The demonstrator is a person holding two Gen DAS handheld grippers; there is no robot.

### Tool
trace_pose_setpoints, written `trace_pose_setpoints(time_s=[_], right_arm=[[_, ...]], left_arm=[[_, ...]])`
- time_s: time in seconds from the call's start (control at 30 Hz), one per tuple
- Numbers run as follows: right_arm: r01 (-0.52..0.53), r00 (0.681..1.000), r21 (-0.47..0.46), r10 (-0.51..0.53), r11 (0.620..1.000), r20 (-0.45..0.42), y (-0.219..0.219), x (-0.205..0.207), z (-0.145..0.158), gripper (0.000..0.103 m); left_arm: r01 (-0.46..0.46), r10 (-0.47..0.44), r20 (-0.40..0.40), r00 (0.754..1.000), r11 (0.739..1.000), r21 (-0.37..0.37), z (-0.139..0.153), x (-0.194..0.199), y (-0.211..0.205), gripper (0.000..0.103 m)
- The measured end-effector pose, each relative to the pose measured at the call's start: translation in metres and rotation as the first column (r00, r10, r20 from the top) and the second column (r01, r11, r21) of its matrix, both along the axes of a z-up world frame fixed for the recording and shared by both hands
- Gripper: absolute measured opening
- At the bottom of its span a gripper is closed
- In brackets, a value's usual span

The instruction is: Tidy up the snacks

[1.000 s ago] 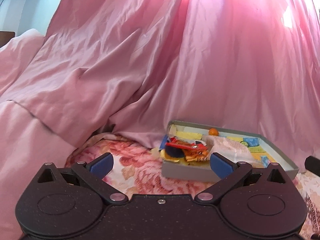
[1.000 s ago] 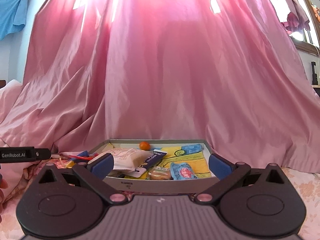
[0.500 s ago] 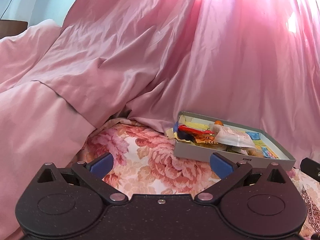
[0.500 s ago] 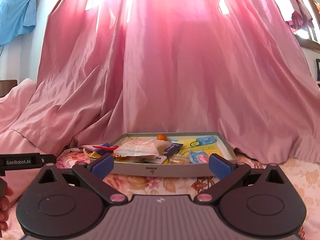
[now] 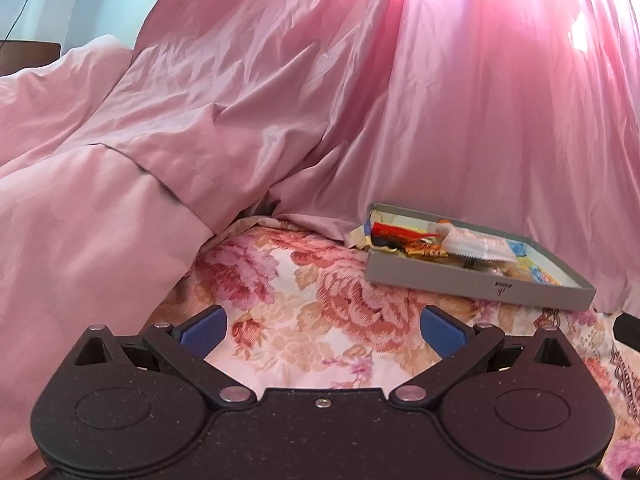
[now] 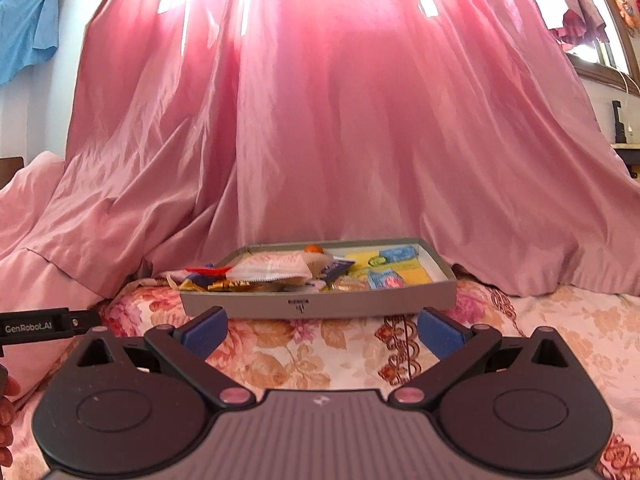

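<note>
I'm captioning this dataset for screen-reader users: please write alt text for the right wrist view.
An open, empty right gripper points at a shallow grey tray of mixed snack packets on a floral bedspread, with a small orange ball near the tray's back wall. A pink curtain fills the background; the left gripper's body shows at the left edge.

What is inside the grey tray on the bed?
The grey tray holds mixed snacks: a large white packet, a small orange ball, blue packets and a yellow sheet beneath. The items under the white packet are hidden.
</note>
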State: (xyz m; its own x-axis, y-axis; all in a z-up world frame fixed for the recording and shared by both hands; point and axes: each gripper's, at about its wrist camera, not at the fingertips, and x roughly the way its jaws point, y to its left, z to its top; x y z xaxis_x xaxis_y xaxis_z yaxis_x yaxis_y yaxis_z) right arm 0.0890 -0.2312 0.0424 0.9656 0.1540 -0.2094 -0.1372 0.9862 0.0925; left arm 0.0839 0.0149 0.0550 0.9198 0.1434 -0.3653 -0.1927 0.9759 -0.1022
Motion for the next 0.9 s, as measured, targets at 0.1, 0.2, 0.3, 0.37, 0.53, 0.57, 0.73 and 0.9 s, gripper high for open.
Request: trace_pose_setpoints(time_s=[0.1, 0.2, 0.3, 0.37, 0.53, 0.57, 0.73, 0.9], right_arm=[[0.021, 1.0, 0.0, -0.021, 1.0, -0.021, 0.0, -0.005, -0.005, 0.103], [0.041, 0.998, -0.001, -0.041, 0.999, -0.041, 0.0, -0.008, -0.009, 0.103], [0.051, 0.997, -0.013, -0.051, 0.999, -0.053, 0.002, -0.013, -0.013, 0.103], [0.054, 0.997, -0.022, -0.056, 0.998, -0.06, 0.004, -0.014, -0.015, 0.103], [0.054, 0.995, -0.037, -0.057, 0.998, -0.085, 0.009, -0.016, -0.021, 0.103], [0.053, 0.994, -0.039, -0.057, 0.998, -0.092, 0.01, -0.017, -0.023, 0.103], [0.045, 0.991, -0.045, -0.05, 0.998, -0.125, 0.014, -0.02, -0.032, 0.103], [0.048, 0.987, -0.042, -0.053, 0.998, -0.152, 0.014, -0.024, -0.038, 0.103]], left_arm=[[0.001, -0.001, -0.01, 1.0, 1.0, 0.004, -0.007, -0.007, 0.003, 0.102], [0.002, -0.002, -0.017, 1.0, 1.0, 0.012, -0.014, -0.013, 0.006, 0.102], [0.008, -0.007, -0.036, 0.999, 1.0, 0.015, -0.019, -0.016, 0.008, 0.102], [0.011, -0.011, -0.044, 0.999, 1.0, 0.016, -0.021, -0.017, 0.009, 0.102], [0.031, -0.029, -0.069, 0.997, 0.999, 0.028, -0.025, -0.019, 0.008, 0.102], [0.037, -0.035, -0.074, 0.997, 0.999, 0.03, -0.027, -0.02, 0.007, 0.102], [0.083, -0.077, -0.099, 0.992, 0.995, 0.049, -0.035, -0.023, 0.0, 0.102], [0.108, -0.099, -0.116, 0.988, 0.992, 0.073, -0.041, -0.025, -0.007, 0.102]])
